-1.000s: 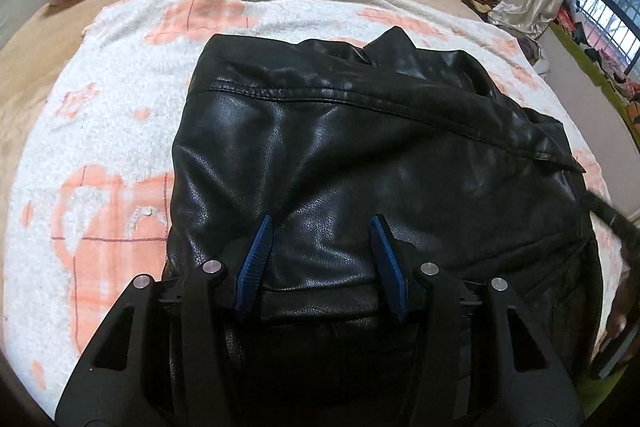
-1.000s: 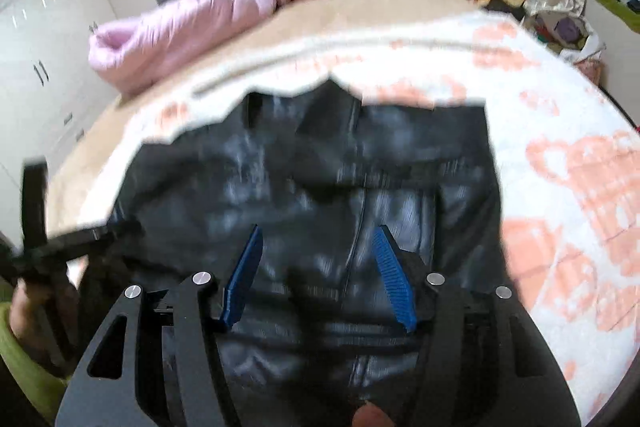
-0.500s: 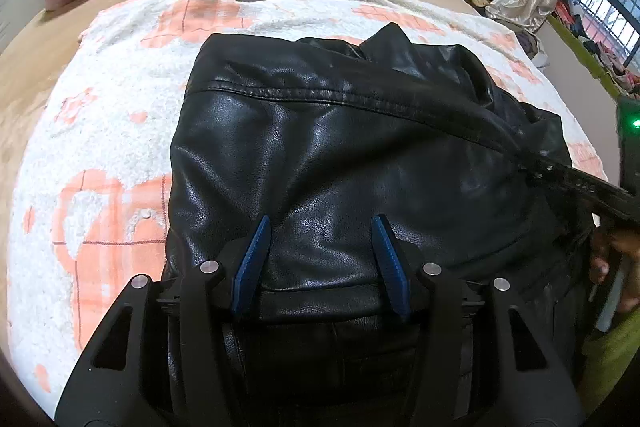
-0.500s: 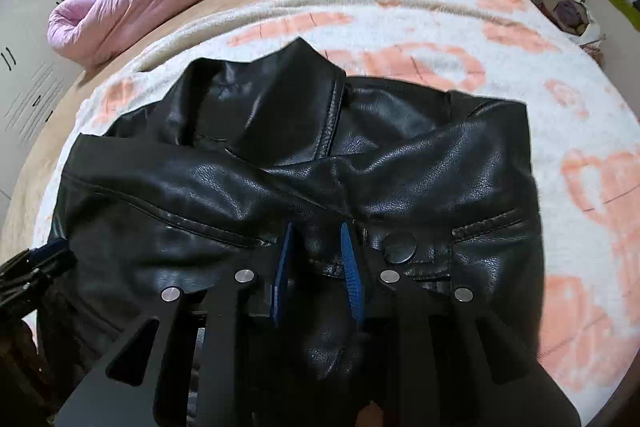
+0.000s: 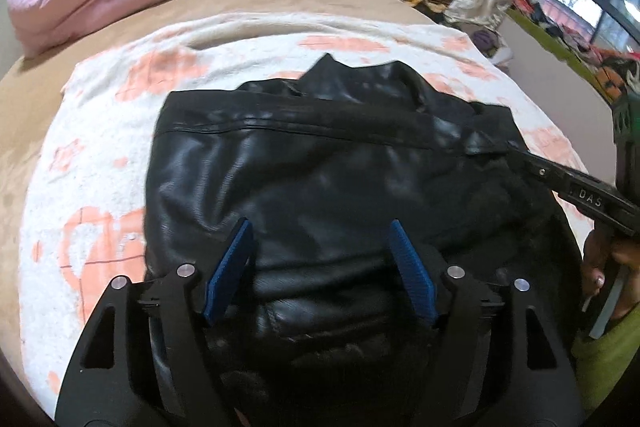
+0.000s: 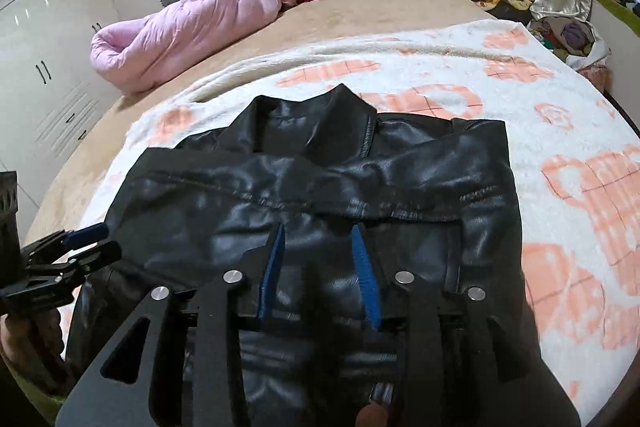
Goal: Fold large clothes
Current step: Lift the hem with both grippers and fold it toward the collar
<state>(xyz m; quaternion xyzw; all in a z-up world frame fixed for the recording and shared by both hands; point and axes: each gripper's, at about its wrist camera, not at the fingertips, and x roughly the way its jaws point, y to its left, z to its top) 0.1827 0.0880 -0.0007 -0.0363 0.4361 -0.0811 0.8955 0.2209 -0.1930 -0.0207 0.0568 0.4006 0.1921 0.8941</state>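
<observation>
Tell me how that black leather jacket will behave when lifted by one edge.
The black leather jacket will probably drape rather than stay flat: it already lies in soft creases. Its glossy surface suggests it may slip between the blue pads. Stacked layers hint it is fairly heavy.

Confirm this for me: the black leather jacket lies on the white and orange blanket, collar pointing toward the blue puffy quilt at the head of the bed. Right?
Not quite. The puffy quilt rolled up at the head of the bed is pink, not blue, as the right wrist view shows. The rest stands: the black leather jacket lies on the white and orange blanket, collar toward that end.
</observation>
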